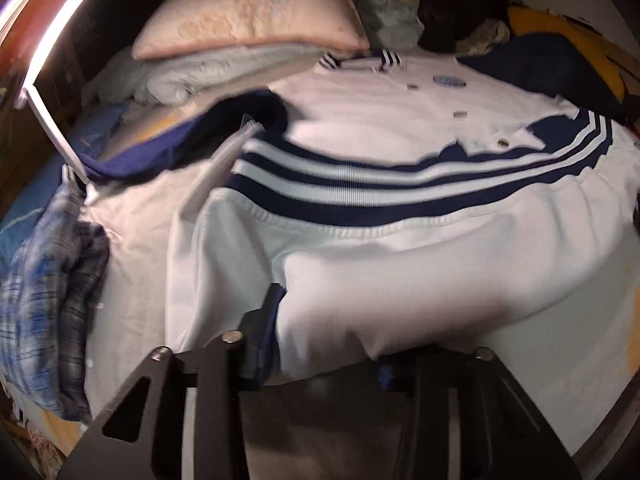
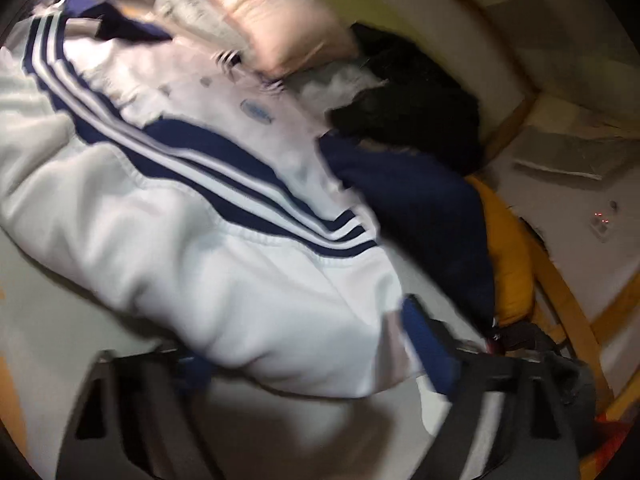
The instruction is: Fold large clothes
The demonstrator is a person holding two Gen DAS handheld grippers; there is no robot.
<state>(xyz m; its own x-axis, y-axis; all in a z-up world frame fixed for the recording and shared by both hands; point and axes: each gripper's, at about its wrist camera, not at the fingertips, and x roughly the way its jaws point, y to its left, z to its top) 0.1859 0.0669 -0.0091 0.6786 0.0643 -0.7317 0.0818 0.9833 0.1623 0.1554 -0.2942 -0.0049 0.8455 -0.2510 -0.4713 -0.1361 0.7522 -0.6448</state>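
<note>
A large white jacket with navy and white striped bands lies spread on the bed; it also shows in the right wrist view. Its white lower part is folded up toward me. My left gripper has its fingers wide apart with a bulge of the white fabric between them; one blue finger pad shows at the fabric's left edge. My right gripper also stands wide, with the white fabric between its fingers and a blue pad at the fabric's right edge. The right view is blurred.
A pink pillow and pale bedding lie at the head of the bed. A blue plaid garment is heaped at the left edge. Dark clothes, a navy garment and a yellow item lie at the right side.
</note>
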